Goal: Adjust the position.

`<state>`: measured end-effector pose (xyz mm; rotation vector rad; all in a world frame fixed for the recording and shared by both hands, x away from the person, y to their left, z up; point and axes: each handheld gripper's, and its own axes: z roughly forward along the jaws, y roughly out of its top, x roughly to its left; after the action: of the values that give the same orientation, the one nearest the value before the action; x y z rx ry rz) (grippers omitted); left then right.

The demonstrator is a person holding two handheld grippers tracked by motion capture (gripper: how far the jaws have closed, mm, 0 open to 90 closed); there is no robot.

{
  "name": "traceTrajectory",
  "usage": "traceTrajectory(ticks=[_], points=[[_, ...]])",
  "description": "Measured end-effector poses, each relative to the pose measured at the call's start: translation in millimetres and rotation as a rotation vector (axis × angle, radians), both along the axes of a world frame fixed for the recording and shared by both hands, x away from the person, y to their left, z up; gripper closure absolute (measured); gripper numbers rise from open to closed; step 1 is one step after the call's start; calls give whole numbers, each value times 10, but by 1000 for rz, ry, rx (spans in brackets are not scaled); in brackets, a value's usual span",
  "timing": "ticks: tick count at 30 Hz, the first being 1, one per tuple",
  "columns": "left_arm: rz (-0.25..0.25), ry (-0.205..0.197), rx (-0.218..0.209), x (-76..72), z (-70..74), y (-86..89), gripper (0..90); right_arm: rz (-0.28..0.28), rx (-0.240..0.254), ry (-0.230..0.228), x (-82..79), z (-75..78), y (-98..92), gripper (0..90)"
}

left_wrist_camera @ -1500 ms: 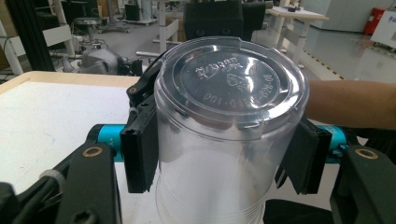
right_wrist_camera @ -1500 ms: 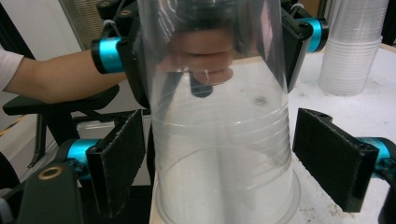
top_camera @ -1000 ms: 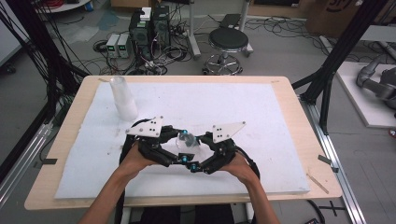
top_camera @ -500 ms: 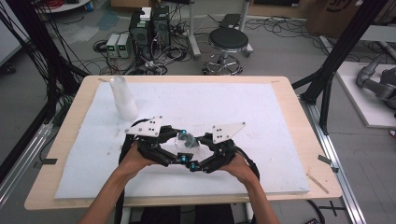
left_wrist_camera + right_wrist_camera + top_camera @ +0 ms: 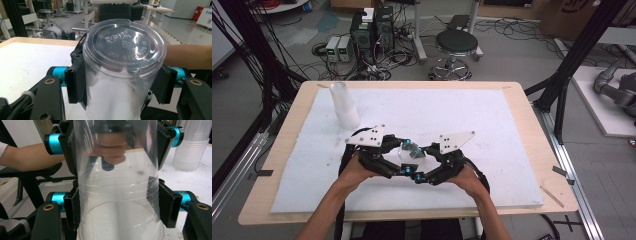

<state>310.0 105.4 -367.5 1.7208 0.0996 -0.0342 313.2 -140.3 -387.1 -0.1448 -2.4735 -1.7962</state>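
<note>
A pale wooden bench (image 5: 522, 100) is seen from the high view, and most of its top is covered by a white foam sheet (image 5: 472, 120). Near the sheet's far left corner a tall stack of clear plastic cups (image 5: 345, 106) is stood upright, well apart from the hands. At the near middle of the sheet the left claw (image 5: 404, 150) and the right claw (image 5: 418, 152) are held facing each other, each in one of the person's hands.

Between them a single clear ribbed plastic cup (image 5: 410, 151) is held on its side, just above the sheet. In the left claw view the cup's (image 5: 122, 75) embossed flat base is turned toward the camera, and the left claw's (image 5: 120, 83) black pads are pressed against its two sides; these jaws have just been opening slightly, with the cup kept between them. In the right claw view the cup's (image 5: 117, 195) open rim end is gripped by the right claw (image 5: 120, 206), whose jaws have just been closing onto its wall.
</note>
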Motion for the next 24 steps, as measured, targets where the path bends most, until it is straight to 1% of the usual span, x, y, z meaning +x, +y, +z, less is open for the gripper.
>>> traceTrajectory(ticks=[2, 4, 5, 6, 8, 9, 10, 12, 14, 15, 20, 21, 22, 23, 24], points=[[15, 3, 4, 5, -2, 0, 276, 0, 5, 0, 0, 4, -4, 333], [43, 5, 11, 10, -1, 0, 172, -1, 3, 2, -3, 7, -10, 334], [48, 6, 12, 18, 2, 7, 132, -3, 3, 3, -4, 7, -13, 334], [56, 9, 8, 19, 9, 18, 116, -7, 4, -1, -2, 8, -17, 335], [64, -5, 14, 14, 37, 49, 92, -9, 2, -1, 0, 12, -24, 336], [65, -16, 27, 11, 60, 71, 82, -14, 0, 6, -4, 19, -34, 337], [70, -27, 41, 2, 88, 95, 71, -19, -2, -4, 2, 24, -41, 338], [84, -44, 83, -20, 141, 140, 71, -29, -20, 0, -4, 44, -58, 338], [67, -44, 118, -37, 177, 184, 71, -33, -40, -4, -3, 69, -69, 339], [64, -49, 141, -46, 196, 205, 71, -39, -56, -5, -3, 87, -70, 338], [71, -48, 325, -45, 305, 263, 71, -43, -148, -16, 3, 212, -78, 338], [74, -46, 348, -51, 321, 262, 71, -40, -170, -15, 2, 234, -73, 338], [68, -46, 384, -53, 345, 261, 71, -37, -187, -21, 5, 247, -69, 338], [61, -40, 412, -54, 364, 255, 71, -34, -212, -18, 3, 267, -61, 338], [49, -33, 455, -51, 388, 245, 72, -29, -237, -20, 5, 287, -53, 338]])
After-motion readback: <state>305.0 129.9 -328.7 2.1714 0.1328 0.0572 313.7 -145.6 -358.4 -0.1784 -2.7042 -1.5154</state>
